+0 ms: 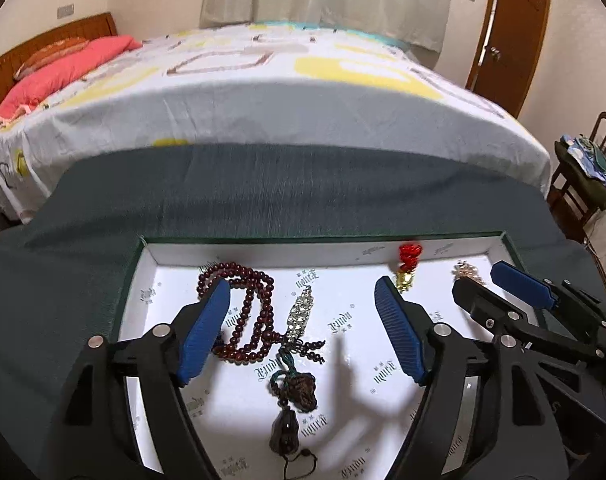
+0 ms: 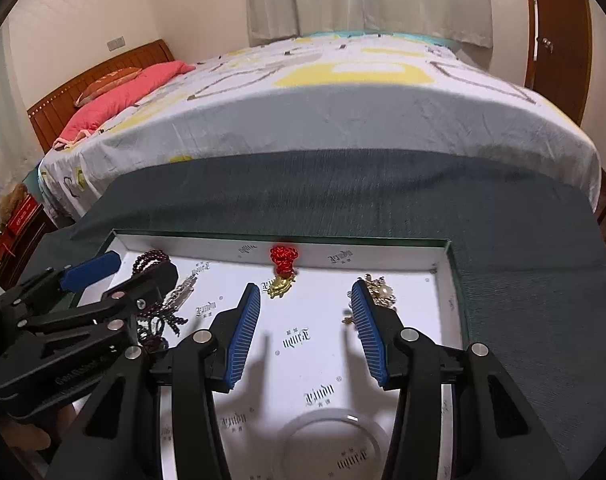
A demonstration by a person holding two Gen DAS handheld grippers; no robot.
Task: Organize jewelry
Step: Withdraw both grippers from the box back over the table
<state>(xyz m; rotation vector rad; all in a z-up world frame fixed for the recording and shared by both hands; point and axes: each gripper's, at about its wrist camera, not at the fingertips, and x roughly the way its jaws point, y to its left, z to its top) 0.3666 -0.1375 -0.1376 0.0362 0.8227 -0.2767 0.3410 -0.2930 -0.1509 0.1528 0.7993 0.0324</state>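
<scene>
Both my grippers hover over the tray [image 1: 503, 240], a white-lined box lid on the dark cloth [image 1: 263, 192] of the tabletop.

1. Left gripper [image 1: 303, 320]: jaws spread wide, holding nothing. Lower centre of its view, nearest me, lies a dark pendant [image 1: 293, 396] on a cord; between the jaws beyond it are the beads [image 1: 243, 300], a dark red loop, and a rhinestone strip [image 1: 301, 314] just right of them, touching the tangle.

2. Right gripper [image 2: 305, 320]: jaws spread wide, holding nothing. At the bottom of its view lies a clear bangle [image 2: 331, 428]. Farther off, a pearl brooch [image 2: 383, 294] sits just beside the right jaw, partly hidden by it. A gold charm [image 2: 281, 285] with a red knot [image 2: 283, 258] lies near the tray's far wall.

3. Progress, as a judgement: every visible piece lies inside the tray, so gathering appears done. The left cluster overlaps and looks unsorted; separating and spacing it appears to remain. I cannot tell whether further pieces lie outside the views.
</scene>
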